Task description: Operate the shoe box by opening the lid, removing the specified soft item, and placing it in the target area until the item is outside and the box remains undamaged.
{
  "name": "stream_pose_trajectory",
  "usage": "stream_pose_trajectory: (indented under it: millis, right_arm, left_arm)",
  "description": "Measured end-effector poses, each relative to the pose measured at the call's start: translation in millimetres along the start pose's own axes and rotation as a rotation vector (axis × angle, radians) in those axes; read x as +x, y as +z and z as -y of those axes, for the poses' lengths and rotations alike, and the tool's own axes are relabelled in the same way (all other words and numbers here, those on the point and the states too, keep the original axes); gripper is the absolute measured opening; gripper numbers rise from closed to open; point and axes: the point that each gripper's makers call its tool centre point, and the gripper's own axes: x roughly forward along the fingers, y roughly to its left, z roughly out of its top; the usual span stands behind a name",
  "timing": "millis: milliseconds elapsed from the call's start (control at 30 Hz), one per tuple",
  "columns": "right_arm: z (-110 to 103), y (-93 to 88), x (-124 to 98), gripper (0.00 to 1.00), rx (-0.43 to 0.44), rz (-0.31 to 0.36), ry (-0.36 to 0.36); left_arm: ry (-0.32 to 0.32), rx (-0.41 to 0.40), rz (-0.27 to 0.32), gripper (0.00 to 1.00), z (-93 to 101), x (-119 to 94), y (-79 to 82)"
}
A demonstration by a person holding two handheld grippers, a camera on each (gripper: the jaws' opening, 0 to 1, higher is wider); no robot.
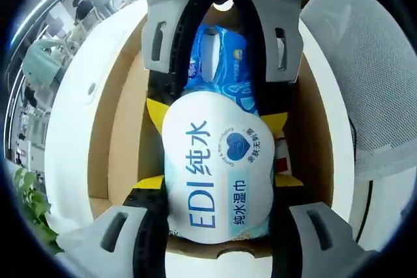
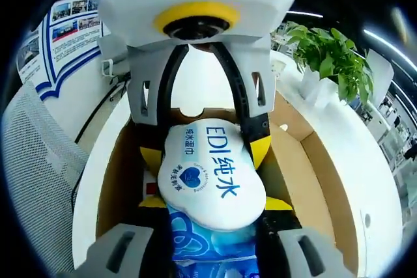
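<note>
Wet-wipes pack [image 1: 218, 174] above open shoe box [image 1: 120, 128], pinched between left gripper [image 1: 218, 226] and right gripper [image 2: 212, 226].

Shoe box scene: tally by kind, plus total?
Wipes pack: 1
Box: 1
Grippers: 2, left and right, both clamped on the pack
Plants: 1
Mesh chairs: 1
Total: 6

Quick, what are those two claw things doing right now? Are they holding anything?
Left gripper: shut on the wet wipes pack, over the open shoe box.
Right gripper: shut on the same pack's other end.
</note>
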Motion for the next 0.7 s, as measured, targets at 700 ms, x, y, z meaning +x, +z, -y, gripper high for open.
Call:
stream_pose_trajectory:
  millis: [700]
  right_arm:
    - [-2, 25.6, -24, 0.45, -0.023, 0.035, -0.004]
  left_arm:
    - [0.021, -0.005, -0.009, 0.61, 1.2, -32, 11.0]
